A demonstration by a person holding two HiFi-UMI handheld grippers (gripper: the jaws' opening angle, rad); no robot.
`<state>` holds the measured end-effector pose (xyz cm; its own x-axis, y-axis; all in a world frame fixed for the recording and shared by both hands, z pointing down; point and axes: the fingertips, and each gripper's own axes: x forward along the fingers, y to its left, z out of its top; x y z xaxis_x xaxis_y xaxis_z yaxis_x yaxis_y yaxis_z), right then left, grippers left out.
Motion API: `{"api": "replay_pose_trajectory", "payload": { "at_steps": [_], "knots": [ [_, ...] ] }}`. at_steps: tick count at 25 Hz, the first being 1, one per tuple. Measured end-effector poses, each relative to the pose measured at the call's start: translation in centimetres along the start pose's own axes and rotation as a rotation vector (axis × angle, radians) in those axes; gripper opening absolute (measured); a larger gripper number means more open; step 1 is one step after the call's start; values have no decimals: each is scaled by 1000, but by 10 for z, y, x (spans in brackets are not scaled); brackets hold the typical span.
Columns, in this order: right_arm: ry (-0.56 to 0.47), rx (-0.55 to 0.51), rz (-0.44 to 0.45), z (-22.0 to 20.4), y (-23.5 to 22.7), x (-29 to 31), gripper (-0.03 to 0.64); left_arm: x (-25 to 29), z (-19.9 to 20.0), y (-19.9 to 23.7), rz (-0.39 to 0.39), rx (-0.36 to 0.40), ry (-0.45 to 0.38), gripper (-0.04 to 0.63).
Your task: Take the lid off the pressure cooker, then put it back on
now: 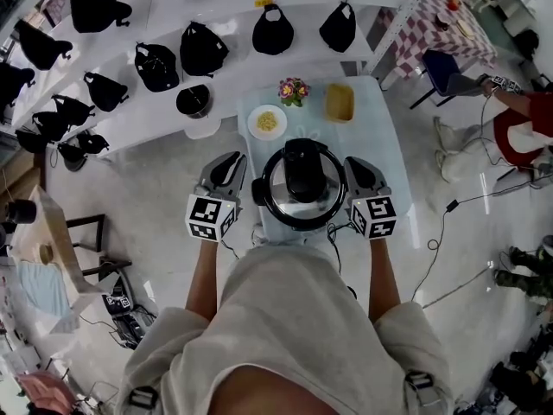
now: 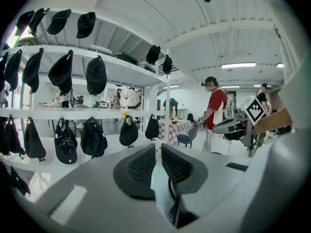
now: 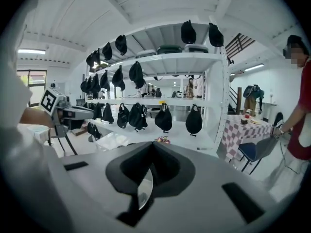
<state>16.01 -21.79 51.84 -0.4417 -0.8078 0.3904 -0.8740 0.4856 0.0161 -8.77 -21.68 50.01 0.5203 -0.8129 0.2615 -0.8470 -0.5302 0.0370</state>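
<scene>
Cooker (image 1: 304, 219), lid (image 1: 302, 175) on, at table (image 1: 371, 111) near edge. Left gripper (image 1: 226, 169) jaws a slit apart, empty; right gripper (image 1: 359, 169) jaws closed, empty.

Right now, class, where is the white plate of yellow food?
In the head view, the plate sits on the table beyond the pressure cooker, left of the flowers.

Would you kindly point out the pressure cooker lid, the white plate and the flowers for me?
pressure cooker lid (image 1: 303, 182): head view, on the black handle at its centre.
white plate (image 1: 254, 124): head view, on its bare left rim.
flowers (image 1: 293, 88): head view, on the blooms.
</scene>
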Motion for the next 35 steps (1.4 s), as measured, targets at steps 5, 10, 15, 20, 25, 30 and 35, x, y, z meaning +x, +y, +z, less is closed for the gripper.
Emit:
{"api": "replay_pose_trajectory", "payload": {
  "at_steps": [5, 10, 15, 20, 25, 30, 35],
  "knots": [
    [21, 29, -52, -11, -8, -14, -1, -3, -12, 10, 36, 7, 21, 10],
    [34, 50, -59, -16, -8, -15, -2, -5, -19, 16, 53, 8, 40, 8],
    [39, 57, -83, -17, -15, -13, -2, 0, -22, 9, 44, 26, 53, 8],
    [36, 47, -76, -14, -15, -11, -2, 1, -21, 7, 38, 24, 56, 8],
    [32, 43, -71, -13, -15, -10, -2, 3, -21, 7, 40, 23, 57, 7],
    [30, 44, -67, -12, -13, -8, -2, 3, -19, 7, 38, 26, 54, 8],
    [28, 45, -64, -11, -13, -7, -2, 3, -18, 6, 40, 28, 52, 8]
  ]
}}
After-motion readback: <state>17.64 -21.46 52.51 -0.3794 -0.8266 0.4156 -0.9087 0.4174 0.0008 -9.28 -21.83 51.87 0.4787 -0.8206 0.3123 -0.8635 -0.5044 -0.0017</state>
